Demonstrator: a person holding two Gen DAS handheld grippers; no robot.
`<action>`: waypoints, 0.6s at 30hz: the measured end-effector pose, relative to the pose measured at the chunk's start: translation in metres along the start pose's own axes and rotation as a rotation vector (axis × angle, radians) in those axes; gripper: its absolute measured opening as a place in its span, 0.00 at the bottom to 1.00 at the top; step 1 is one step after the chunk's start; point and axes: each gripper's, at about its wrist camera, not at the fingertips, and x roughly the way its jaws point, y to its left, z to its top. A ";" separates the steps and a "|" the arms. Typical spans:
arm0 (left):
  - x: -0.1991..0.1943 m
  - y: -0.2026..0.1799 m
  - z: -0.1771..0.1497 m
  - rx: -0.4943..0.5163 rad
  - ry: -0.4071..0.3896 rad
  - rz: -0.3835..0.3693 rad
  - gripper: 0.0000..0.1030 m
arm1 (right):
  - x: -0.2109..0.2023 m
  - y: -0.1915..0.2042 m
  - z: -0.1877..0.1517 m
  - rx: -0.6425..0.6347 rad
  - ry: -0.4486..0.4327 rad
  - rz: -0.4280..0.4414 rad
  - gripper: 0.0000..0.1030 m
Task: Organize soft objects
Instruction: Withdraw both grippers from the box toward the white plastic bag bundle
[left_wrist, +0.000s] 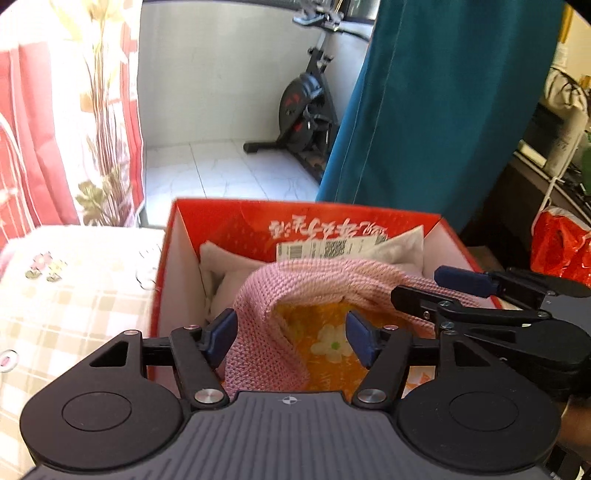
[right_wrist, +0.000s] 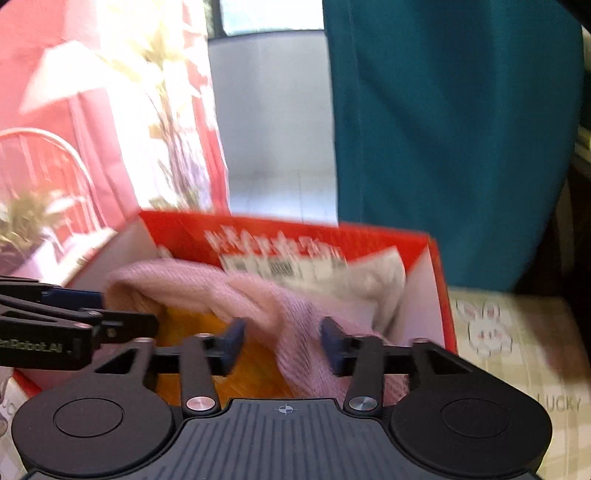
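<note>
A red cardboard box (left_wrist: 303, 208) (right_wrist: 295, 225) stands open on a checked tablecloth. Inside lie a white cloth (left_wrist: 229, 266) (right_wrist: 384, 291), an orange flowered cloth (left_wrist: 328, 347) (right_wrist: 207, 332) and, draped over them, a pink knit cloth (left_wrist: 314, 277) (right_wrist: 258, 295). My left gripper (left_wrist: 290, 338) (right_wrist: 127, 310) hangs over the box's near side, open, its blue pads wide apart with a fold of the pink knit between them. My right gripper (right_wrist: 282, 339) (left_wrist: 415, 286) is open over the box's right part, with pink knit between its pads. The right wrist view is blurred.
The checked tablecloth (left_wrist: 74, 302) (right_wrist: 517, 350) spreads on both sides of the box. Behind it hang a teal curtain (left_wrist: 443, 110) and a red flowered curtain (left_wrist: 55, 110). An exercise bike (left_wrist: 306, 107) stands on the tiled floor. A red plastic bag (left_wrist: 557, 247) lies at the right.
</note>
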 end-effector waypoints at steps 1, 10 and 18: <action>-0.006 -0.002 0.000 0.006 -0.012 0.005 0.65 | -0.007 0.003 0.001 -0.017 -0.021 0.008 0.48; -0.069 -0.001 -0.030 0.019 -0.105 0.028 0.65 | -0.062 0.011 -0.012 0.029 -0.123 0.052 0.51; -0.096 0.000 -0.083 -0.004 -0.094 0.029 0.65 | -0.109 0.025 -0.053 0.043 -0.176 0.094 0.52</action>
